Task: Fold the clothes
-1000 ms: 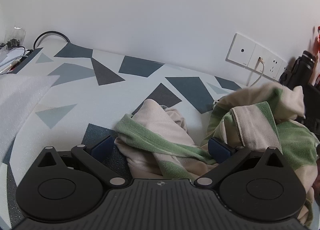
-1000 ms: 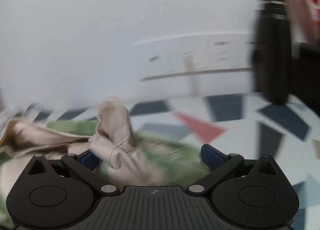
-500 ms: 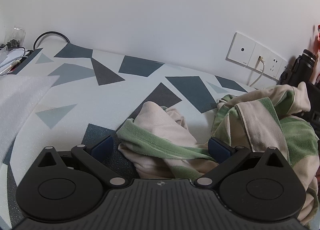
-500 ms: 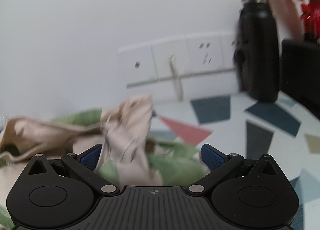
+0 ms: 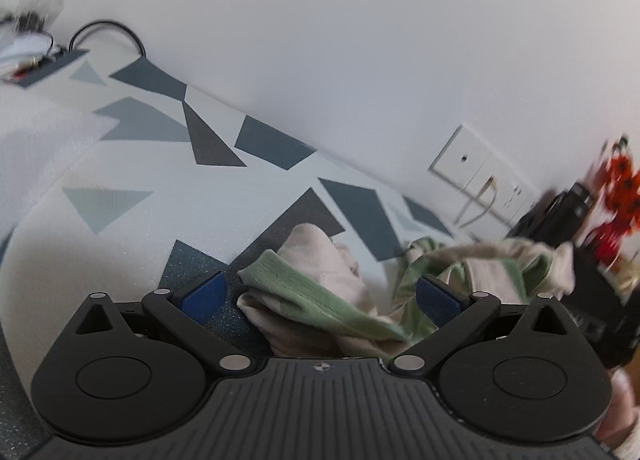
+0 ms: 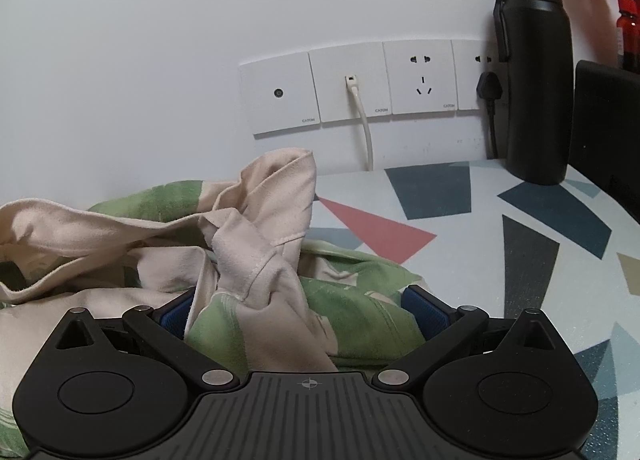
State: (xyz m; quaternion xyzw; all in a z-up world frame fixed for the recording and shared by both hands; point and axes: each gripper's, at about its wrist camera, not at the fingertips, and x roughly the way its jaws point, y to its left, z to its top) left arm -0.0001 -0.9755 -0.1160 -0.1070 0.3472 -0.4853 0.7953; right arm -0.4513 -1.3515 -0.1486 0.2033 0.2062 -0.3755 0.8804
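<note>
Crumpled green-and-beige garment point(image 6: 256, 244) on patterned table point(image 6: 532, 260), both grippers point(image 5: 318, 296) point(image 6: 298, 312) spread wide around folds, gripping nothing, "CATOM" wall sockets point(image 6: 352, 84) far, black bottle point(image 6: 534, 72) right.

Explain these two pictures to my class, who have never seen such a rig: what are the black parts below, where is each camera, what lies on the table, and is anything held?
Each picture comes from a camera mounted on a hand-held gripper, looking forward along its blue-padded fingers. One shows the left gripper, the other the right gripper. Both are open, holding nothing. A crumpled green-and-beige striped garment lies between their fingers on the white table with coloured triangles. Behind stand a tall black flask and white wall sockets.
</note>
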